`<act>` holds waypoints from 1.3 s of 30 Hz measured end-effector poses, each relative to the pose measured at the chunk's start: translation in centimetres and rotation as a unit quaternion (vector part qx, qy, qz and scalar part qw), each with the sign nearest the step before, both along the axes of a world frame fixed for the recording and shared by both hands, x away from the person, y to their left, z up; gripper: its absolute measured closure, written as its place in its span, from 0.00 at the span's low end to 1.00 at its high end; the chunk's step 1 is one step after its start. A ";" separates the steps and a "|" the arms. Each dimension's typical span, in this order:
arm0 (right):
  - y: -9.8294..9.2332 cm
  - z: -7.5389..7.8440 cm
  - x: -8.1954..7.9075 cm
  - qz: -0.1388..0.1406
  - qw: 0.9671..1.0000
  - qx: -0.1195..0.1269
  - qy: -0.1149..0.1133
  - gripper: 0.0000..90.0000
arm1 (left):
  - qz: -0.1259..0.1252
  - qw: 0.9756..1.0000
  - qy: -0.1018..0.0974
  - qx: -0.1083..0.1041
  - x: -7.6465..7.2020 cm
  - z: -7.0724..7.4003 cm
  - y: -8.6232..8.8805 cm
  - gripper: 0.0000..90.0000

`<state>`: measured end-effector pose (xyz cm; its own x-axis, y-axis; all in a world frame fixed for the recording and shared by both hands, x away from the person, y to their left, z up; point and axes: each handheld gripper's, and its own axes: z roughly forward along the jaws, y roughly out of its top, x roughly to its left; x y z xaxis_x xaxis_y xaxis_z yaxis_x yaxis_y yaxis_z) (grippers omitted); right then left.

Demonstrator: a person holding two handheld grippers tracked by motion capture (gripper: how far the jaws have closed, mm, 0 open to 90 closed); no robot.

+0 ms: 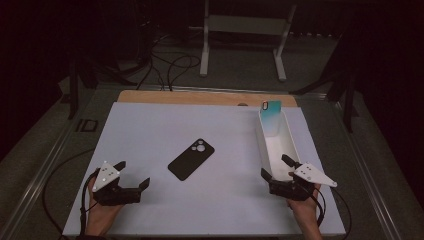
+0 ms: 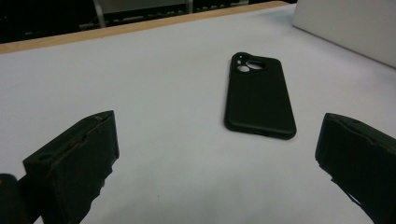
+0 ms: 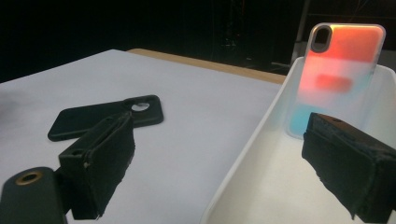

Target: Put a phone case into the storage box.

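My left gripper point(image 1: 134, 176) is wide open and holds nothing. Its two black jaws stand far apart, low over the white surface point(image 1: 150, 130). In the left gripper view, the black phone case point(image 2: 259, 95) lies flat just ahead of the jaws, nearer the right one, with its camera holes at the far end. No jaw touches it.

My right gripper point(image 1: 275, 167) is wide open too, and empty. It sits at the near end of the white bin point(image 1: 290, 142). One jaw is out over the surface and the other is over the inside of the bin, so the bin wall runs between them.

In the bin, a colorful phone case point(image 3: 337, 74) stands up and leans on the far wall. It looks orange on top and blue at the bottom in the right gripper view, and blue-green from above.

The black phone case point(image 1: 191, 158) is near the middle of the surface, between my two grippers and well apart from the bin. A strip of wood point(image 1: 200, 97) shows along the far edge. Behind it the room is dark, with cables point(image 1: 170, 67) on the floor and a white stand point(image 1: 242, 30).
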<state>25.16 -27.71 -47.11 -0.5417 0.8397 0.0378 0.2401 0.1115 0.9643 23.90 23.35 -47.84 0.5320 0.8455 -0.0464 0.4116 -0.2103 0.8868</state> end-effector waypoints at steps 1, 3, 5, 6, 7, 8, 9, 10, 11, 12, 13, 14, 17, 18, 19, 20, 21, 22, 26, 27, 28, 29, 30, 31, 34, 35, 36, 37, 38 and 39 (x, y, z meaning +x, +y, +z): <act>0.0 0.0 0.0 0.000 1.000 0.000 0.000 0.10 | -0.004 1.000 0.008 0.016 0.4 0.3 -0.6 0.00; -0.1 0.0 0.0 -0.004 1.000 0.004 0.000 0.10 | -0.005 1.000 0.014 0.025 0.8 0.5 -1.1 0.00; -0.1 0.0 0.0 -0.006 1.000 0.004 0.002 0.10 | -0.010 0.999 0.019 0.026 1.2 0.7 -1.5 0.00; -0.1 0.0 0.0 -0.007 1.000 0.004 0.002 0.10 | -0.011 0.999 0.020 0.032 1.4 0.7 -1.7 0.00; -0.1 0.0 0.0 -0.007 1.000 0.004 0.003 0.10 | -0.013 0.999 0.022 0.034 1.7 0.8 -2.0 0.00; -0.1 0.0 0.0 -0.007 1.000 0.004 0.003 0.10 | -0.013 0.999 0.022 0.034 1.7 0.8 -2.0 0.00; -0.1 0.0 0.0 -0.007 1.000 0.004 0.003 0.10 | -0.018 0.999 0.029 0.034 2.2 1.0 -2.4 0.00; -0.1 0.0 0.0 -0.007 1.000 0.004 0.003 0.10 | -0.021 0.999 0.031 0.035 2.4 1.0 -2.6 0.00; -0.2 0.0 0.0 -0.007 1.000 0.004 0.003 0.10 | -0.022 0.999 0.032 0.036 2.7 1.1 -2.9 0.00; -0.2 0.0 0.0 -0.007 1.000 0.004 0.003 0.10 | -0.024 0.998 0.035 0.039 3.0 1.2 -3.1 0.00; -0.2 0.0 0.0 -0.007 1.000 0.003 0.002 0.10 | -0.026 0.998 0.038 0.040 3.2 1.2 -3.3 0.00; -0.2 0.0 0.1 -0.008 1.000 0.004 0.002 0.10 | -0.028 0.998 0.040 0.044 3.5 1.3 -3.6 0.00; -0.3 0.0 0.1 -0.008 1.000 0.005 0.002 0.10 | -0.034 0.996 0.056 0.055 4.4 1.5 -4.3 0.00; -0.3 0.0 0.1 -0.008 1.000 0.005 0.001 0.10 | -0.035 0.996 0.059 0.060 4.6 1.5 -4.5 0.00; -0.3 0.0 0.1 -0.008 1.000 0.005 0.002 0.10 | -0.037 0.995 0.063 0.065 5.0 1.5 -4.8 0.00; -0.3 0.0 0.1 -0.008 1.000 0.004 0.002 0.10 | -0.038 0.995 0.067 0.067 5.2 1.5 -5.0 0.00; -0.2 0.0 0.1 -0.008 1.000 0.004 0.002 0.10 | -0.041 0.994 0.070 0.067 5.5 1.5 -5.3 0.00; -0.2 0.0 0.1 -0.008 1.000 0.003 0.002 0.10 | -0.043 0.994 0.075 0.069 5.9 1.4 -5.6 0.00; -0.2 0.0 0.1 -0.008 1.000 0.003 0.002 0.10 | -0.049 0.992 0.085 0.075 6.7 1.2 -6.4 0.00; -0.2 0.0 0.1 -0.008 1.000 0.004 0.002 0.10 | -0.055 0.991 0.093 0.080 7.2 1.0 -6.9 0.00; -0.2 0.0 0.1 -0.008 1.000 0.003 0.003 0.10 | -0.055 0.991 0.093 0.080 7.2 1.0 -6.9 0.00; -0.2 0.0 0.1 -0.008 1.000 0.003 0.002 0.10 | -0.056 0.990 0.097 0.084 7.6 0.8 -7.5 0.00; -0.2 0.1 0.1 -0.008 1.000 0.003 0.002 0.10 | -0.058 0.989 0.101 0.087 7.8 0.7 -7.8 0.00; -0.2 0.1 0.1 -0.008 1.000 0.003 0.002 0.10 | -0.061 0.989 0.104 0.089 8.0 0.6 -8.0 0.00; -0.2 0.0 0.1 -0.008 1.000 0.005 0.003 0.10 | -0.070 0.986 0.117 0.101 8.5 0.2 -8.9 0.00; -0.2 0.0 0.2 -0.007 1.000 0.004 0.003 0.10 | -0.073 0.984 0.120 0.105 8.7 0.1 -9.1 0.00; -0.2 0.0 0.2 -0.007 1.000 0.004 0.003 0.10 | -0.073 0.984 0.120 0.105 8.7 0.1 -9.1 0.00; -0.1 -0.1 0.2 -0.005 1.000 0.004 0.005 0.10 | -0.077 0.983 0.126 0.110 9.0 -0.1 -9.6 0.00; -0.1 -0.1 0.2 -0.005 1.000 0.004 0.005 0.10 | -0.077 0.983 0.126 0.110 9.0 -0.1 -9.6 0.00; -0.1 -0.1 0.2 -0.005 1.000 0.001 0.004 0.10 | -0.080 0.982 0.131 0.114 9.3 -0.3 -10.0 0.00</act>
